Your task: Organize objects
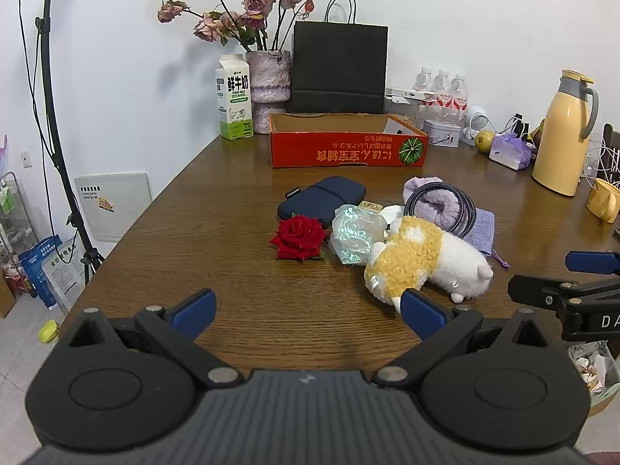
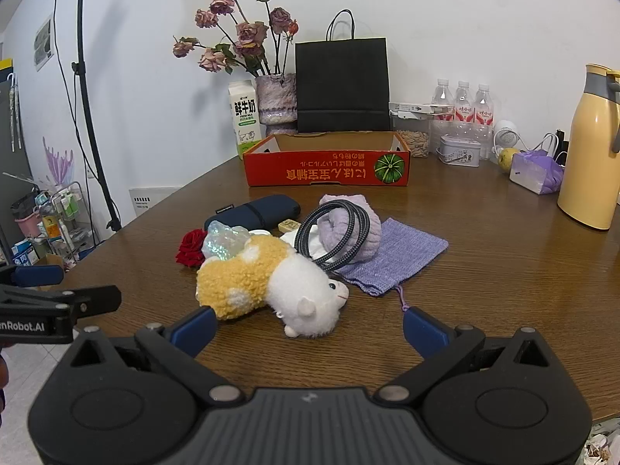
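Observation:
A heap lies mid-table: a yellow-and-white plush toy (image 1: 422,263) (image 2: 271,283), a red rose (image 1: 298,237) (image 2: 191,248), a crinkled iridescent wrapper (image 1: 354,232) (image 2: 224,242), a navy pouch (image 1: 321,195) (image 2: 252,209), a coiled cable on a lilac fluffy cloth (image 1: 438,201) (image 2: 341,228) and a purple drawstring bag (image 2: 395,255). Behind them stands an open red cardboard box (image 1: 348,151) (image 2: 327,172). My left gripper (image 1: 308,316) is open near the table's front edge, left of the plush. My right gripper (image 2: 308,329) is open just before the plush, nothing between its fingers.
Along the wall stand a milk carton (image 1: 233,97), a vase of dried roses (image 1: 269,77), a black paper bag (image 1: 339,69), water bottles (image 2: 463,106), a tin (image 2: 459,151) and a yellow thermos (image 2: 591,155). A yellow mug (image 1: 604,199) sits at right. A light stand (image 1: 58,135) rises beyond the table's left edge.

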Motion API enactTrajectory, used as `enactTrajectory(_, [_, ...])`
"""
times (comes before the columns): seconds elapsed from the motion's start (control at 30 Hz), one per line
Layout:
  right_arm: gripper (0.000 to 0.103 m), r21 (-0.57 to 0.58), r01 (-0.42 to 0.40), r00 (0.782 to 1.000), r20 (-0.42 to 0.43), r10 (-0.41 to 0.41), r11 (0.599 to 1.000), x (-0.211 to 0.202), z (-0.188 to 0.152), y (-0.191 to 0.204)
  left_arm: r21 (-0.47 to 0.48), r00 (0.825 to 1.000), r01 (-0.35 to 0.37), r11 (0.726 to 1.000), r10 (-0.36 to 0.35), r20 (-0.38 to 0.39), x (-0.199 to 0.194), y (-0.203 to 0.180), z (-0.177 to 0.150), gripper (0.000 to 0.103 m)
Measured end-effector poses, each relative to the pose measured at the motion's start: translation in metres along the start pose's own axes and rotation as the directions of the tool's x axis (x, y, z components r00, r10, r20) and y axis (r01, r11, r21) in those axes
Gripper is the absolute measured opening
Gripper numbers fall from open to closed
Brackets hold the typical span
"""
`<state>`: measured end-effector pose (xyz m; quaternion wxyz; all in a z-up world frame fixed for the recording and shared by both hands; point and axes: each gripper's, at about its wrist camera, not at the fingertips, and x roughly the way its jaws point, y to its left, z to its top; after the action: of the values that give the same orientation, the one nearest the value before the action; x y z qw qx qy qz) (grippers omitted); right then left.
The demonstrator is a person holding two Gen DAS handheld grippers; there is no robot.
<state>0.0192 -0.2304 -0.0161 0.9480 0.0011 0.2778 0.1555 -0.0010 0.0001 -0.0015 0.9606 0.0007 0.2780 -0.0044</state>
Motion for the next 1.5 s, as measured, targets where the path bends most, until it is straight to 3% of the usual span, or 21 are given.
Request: enactTrajectory(1.5, [0.103, -0.010, 0.006, 1.000, 0.008, -0.006, 1.000, -0.0026, 0.0000, 0.0029, 0.004, 1.000, 0.009, 1.000, -0.009, 0.007, 0.0008, -0.0039, -0.0044, 0.103])
